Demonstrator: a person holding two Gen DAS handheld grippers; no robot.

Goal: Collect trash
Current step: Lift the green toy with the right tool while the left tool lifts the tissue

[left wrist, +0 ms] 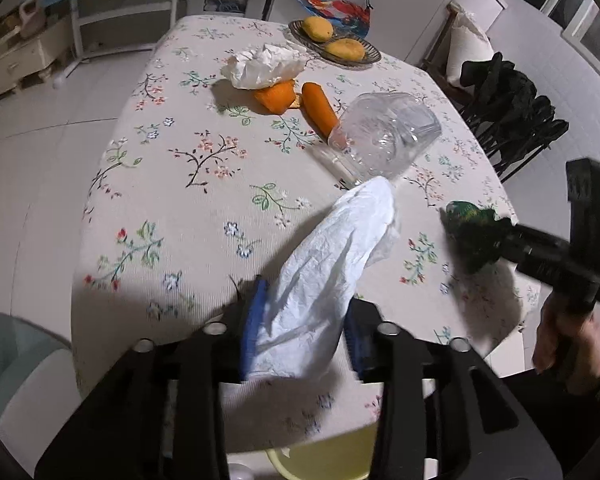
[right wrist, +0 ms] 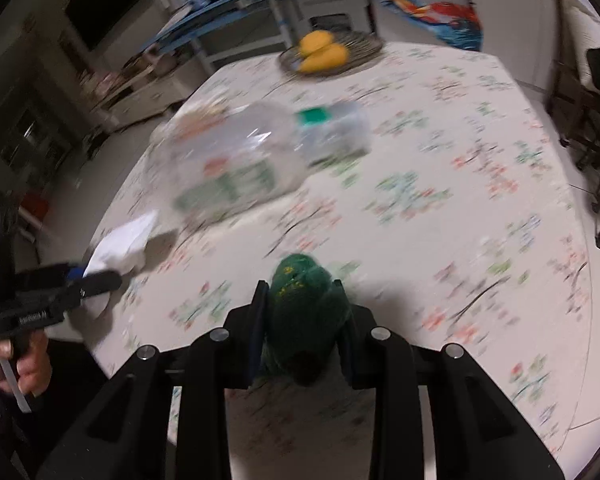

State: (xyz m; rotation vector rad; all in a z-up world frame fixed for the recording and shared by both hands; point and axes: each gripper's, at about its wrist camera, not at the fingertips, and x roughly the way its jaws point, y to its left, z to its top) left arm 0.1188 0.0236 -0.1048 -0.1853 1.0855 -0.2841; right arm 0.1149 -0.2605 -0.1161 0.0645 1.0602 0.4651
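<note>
Floral tablecloth (left wrist: 188, 208), basket (left wrist: 370, 56) of mangoes (left wrist: 318, 29), dark chair (left wrist: 512, 108)

**No legible text**

Small white lettering on the side of the left gripper (right wrist: 74, 280), too blurred to read. Green and red print on the clear plastic bottle (right wrist: 236, 160), smeared by motion, likewise unreadable.

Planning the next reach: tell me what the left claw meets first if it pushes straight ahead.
Likely the clear plastic bottle, lying just past the white tissue that the left claw holds; depth is uncertain.
</note>
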